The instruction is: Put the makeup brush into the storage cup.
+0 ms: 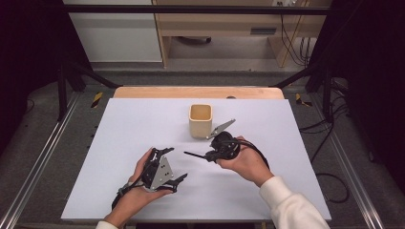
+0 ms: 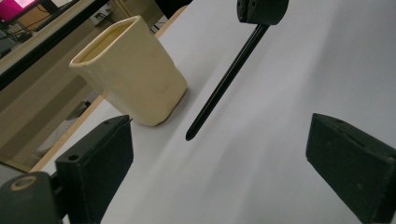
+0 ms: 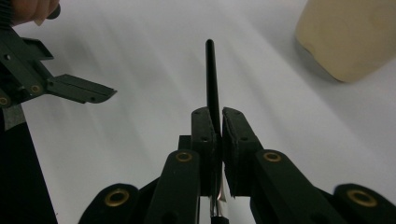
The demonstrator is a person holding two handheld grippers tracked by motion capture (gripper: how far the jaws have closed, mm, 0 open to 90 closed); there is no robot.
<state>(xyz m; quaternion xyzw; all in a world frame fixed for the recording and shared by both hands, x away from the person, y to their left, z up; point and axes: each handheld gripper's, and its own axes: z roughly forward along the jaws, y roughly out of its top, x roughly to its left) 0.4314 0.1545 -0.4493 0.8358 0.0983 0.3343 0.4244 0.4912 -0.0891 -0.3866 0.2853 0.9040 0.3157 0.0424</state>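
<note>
Pen [image 1: 195,155]: one slim black pen sits pinched in the right gripper [image 1: 210,155] just right of centre in the high view, its free end pointing toward the left of the frame and held off the white tabletop [image 1: 119,143]. One cream cup [image 1: 200,120], square-mouthed and upright, stands near the middle of the frame, just above the pen and apart from it.

From the right gripper view the pen [image 3: 211,84] rises straight up the centre, the right gripper [image 3: 217,126] pressed together on its barrel, with a metallic stretch showing low between the jaws; the high view is too small to show that grip. The cup [image 3: 348,37] is cut off at the upper right, so its rim is lost there. At the left edge one jaw of the left gripper [image 3: 79,88] shows.

The left gripper view has its jaws spread wide at the lower corners, nothing between them. Its frame shows the pen [image 2: 224,84] slanting down from top centre, tip hovering over the table, and the cup's [image 2: 133,70] open mouth at upper left. In the high view the left gripper [image 1: 169,167] lies lower left of centre.
</note>
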